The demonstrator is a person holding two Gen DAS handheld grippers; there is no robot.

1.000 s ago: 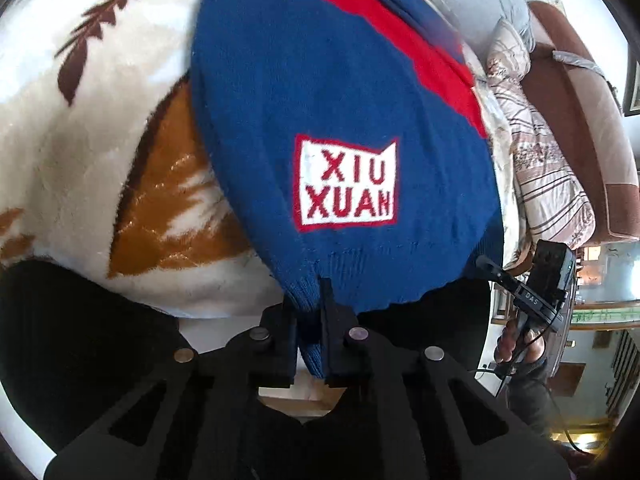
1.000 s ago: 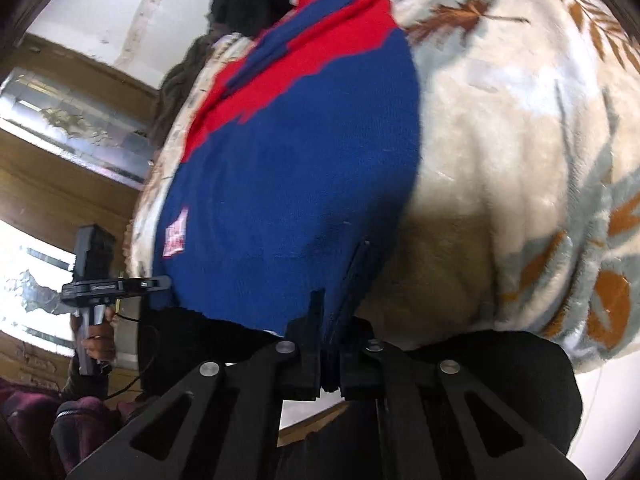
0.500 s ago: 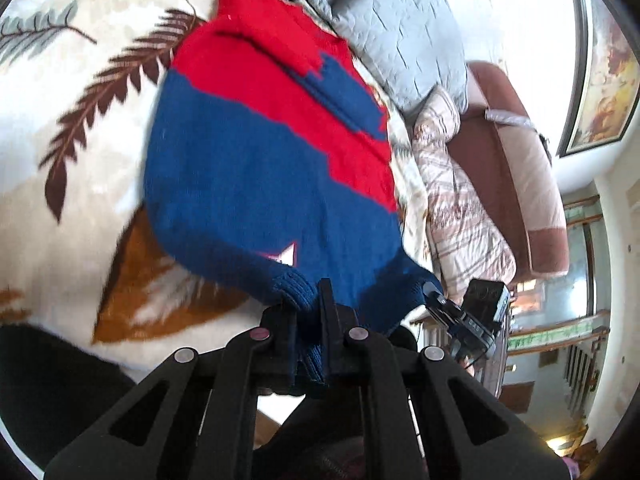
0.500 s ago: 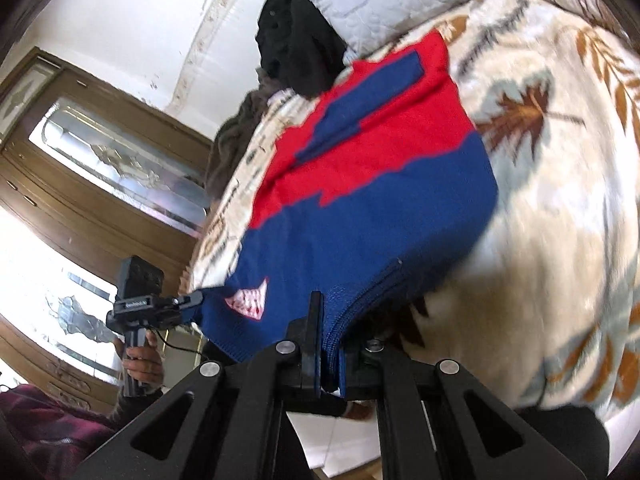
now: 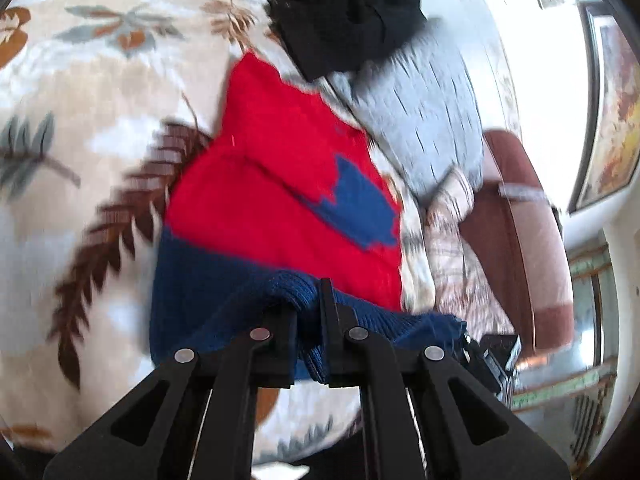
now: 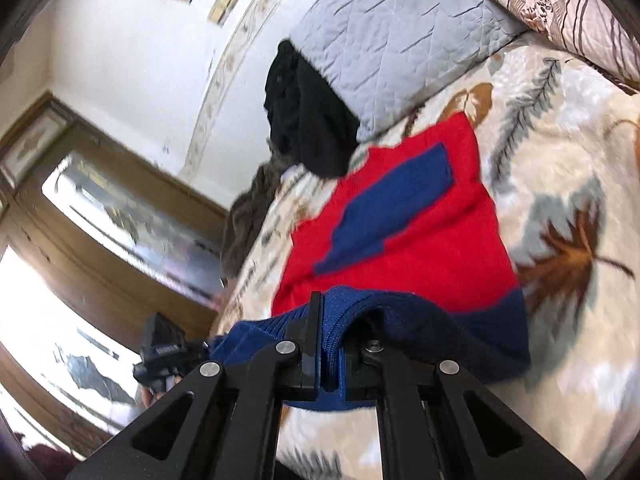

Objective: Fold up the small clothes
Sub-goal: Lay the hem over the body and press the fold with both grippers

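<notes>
A small red and blue knitted sweater (image 5: 272,184) lies on a cream blanket with leaf prints (image 5: 80,120). My left gripper (image 5: 310,320) is shut on the blue ribbed hem and holds it lifted and folded over toward the red top part. My right gripper (image 6: 330,344) is shut on the other hem corner of the sweater (image 6: 400,224), also raised above the blue lower part. The XIU XUAN patch is hidden under the fold. The other gripper shows at the edge of each view, the right one (image 5: 492,360) and the left one (image 6: 164,352).
A black garment (image 5: 344,12) and a grey quilted pillow (image 5: 424,120) lie beyond the sweater's collar. A striped pillow (image 6: 560,8) and a brown armchair (image 5: 520,240) stand to the side. A wooden glazed door (image 6: 100,220) is on the far left.
Both grippers have carried the blue hem up and forward over the sweater toward the red top. The white patch has gone out of sight under the fold.
</notes>
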